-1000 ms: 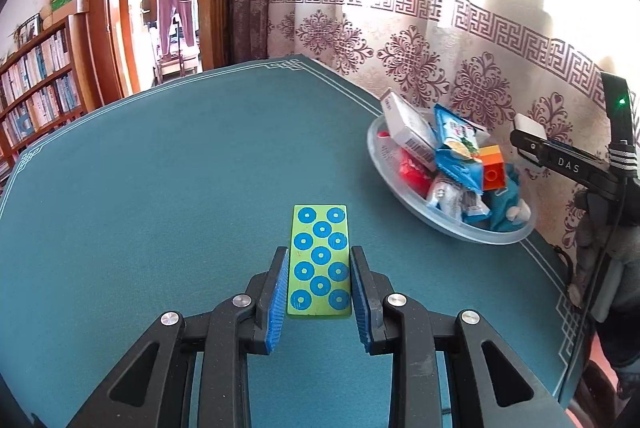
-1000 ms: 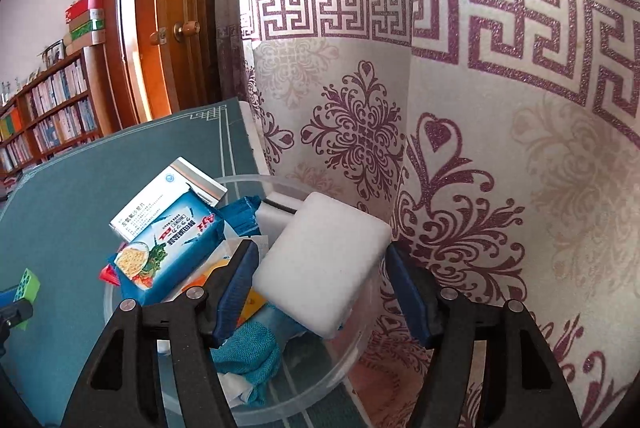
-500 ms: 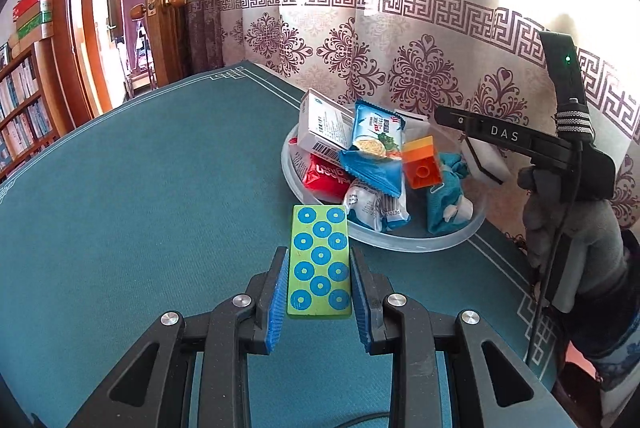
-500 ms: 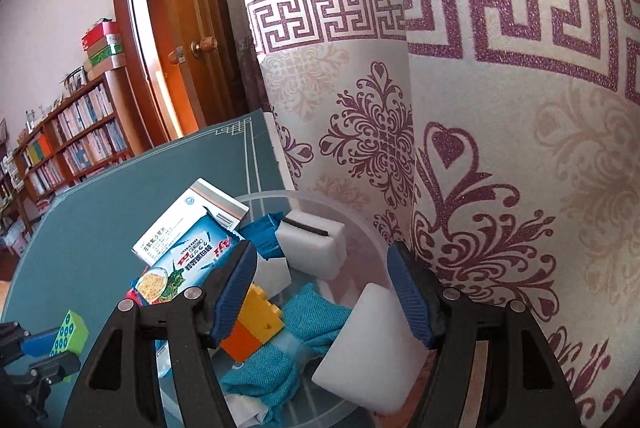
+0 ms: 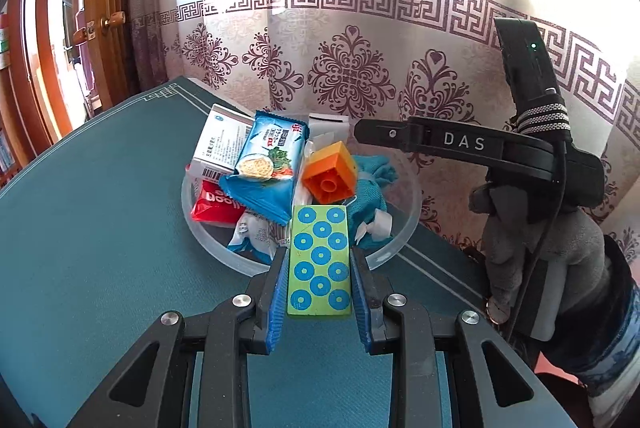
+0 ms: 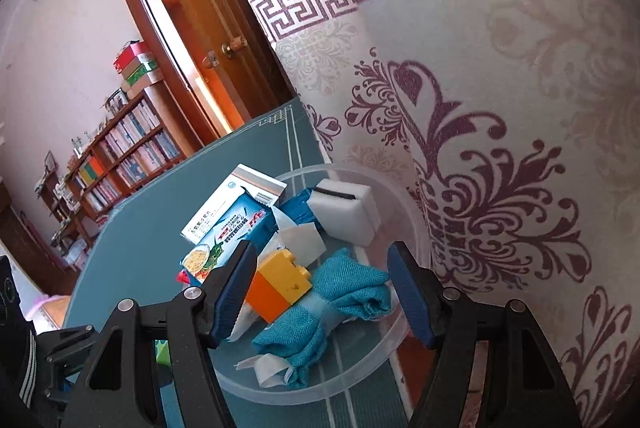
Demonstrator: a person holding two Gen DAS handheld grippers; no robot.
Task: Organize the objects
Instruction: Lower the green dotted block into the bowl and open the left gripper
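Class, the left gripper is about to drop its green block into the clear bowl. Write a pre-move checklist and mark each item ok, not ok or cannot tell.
1. Left gripper shut on the green block with blue dots: ok.
2. Block's far end over the clear bowl: ok.
3. Right gripper open, nothing between its pads: ok.
4. Right gripper clear of the drop spot: not ok, it hangs over the bowl.
5. Free space among the orange brick, teal cloth and packets: cannot tell.

My tongs (image 5: 320, 288): black frames, blue ribbed pads, silver screws, white "DAS" lettering, green indicator light, black cable; grey glove (image 5: 536, 256) worn.
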